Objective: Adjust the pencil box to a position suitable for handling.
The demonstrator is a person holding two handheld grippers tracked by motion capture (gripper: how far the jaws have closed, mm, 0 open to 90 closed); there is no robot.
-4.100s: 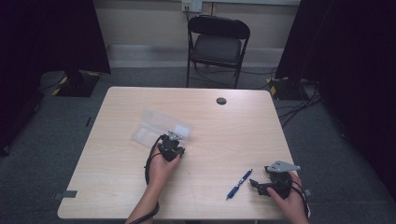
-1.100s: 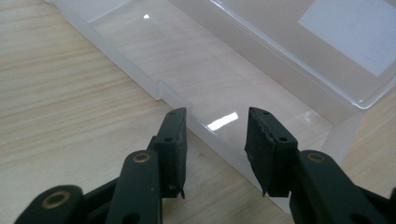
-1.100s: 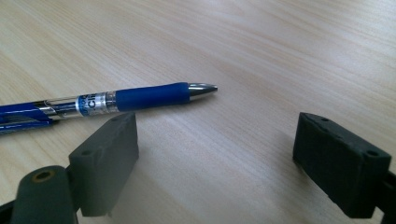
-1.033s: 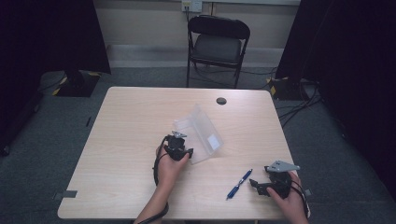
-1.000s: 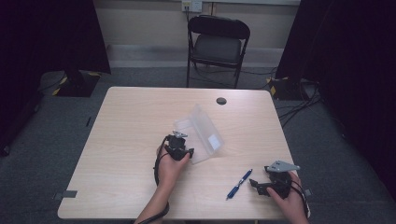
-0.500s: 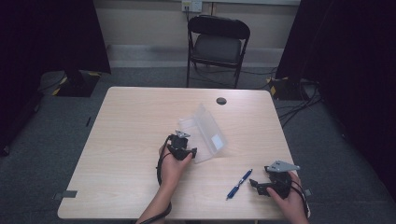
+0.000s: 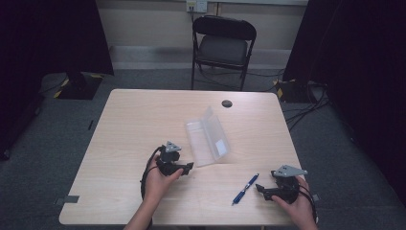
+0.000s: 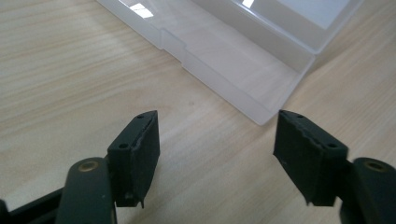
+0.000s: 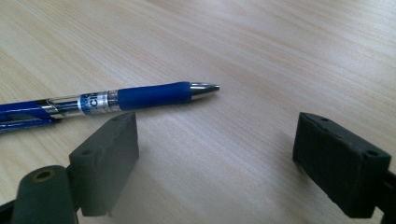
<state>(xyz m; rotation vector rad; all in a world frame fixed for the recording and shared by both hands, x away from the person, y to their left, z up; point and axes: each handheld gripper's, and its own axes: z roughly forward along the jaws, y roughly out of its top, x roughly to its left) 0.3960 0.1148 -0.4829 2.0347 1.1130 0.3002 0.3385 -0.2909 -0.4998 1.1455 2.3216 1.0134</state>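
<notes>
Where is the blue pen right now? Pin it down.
In the high view the blue pen lies on the table near the front edge, between the open clear case and the right gripper, untouched.

We saw a clear, glossy plastic case [image 8: 243, 60] on the matt, pale wood-grain table [image 7: 129, 124]. The pen [image 9: 116, 100] had a blue rubbery grip and shiny metal tip; the jaw pads looked matt, rough-edged.

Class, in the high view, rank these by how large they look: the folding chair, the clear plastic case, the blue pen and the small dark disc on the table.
1. Folding chair, though it stands farther off.
2. Clear plastic case, lid open.
3. Blue pen.
4. Dark disc.
</notes>
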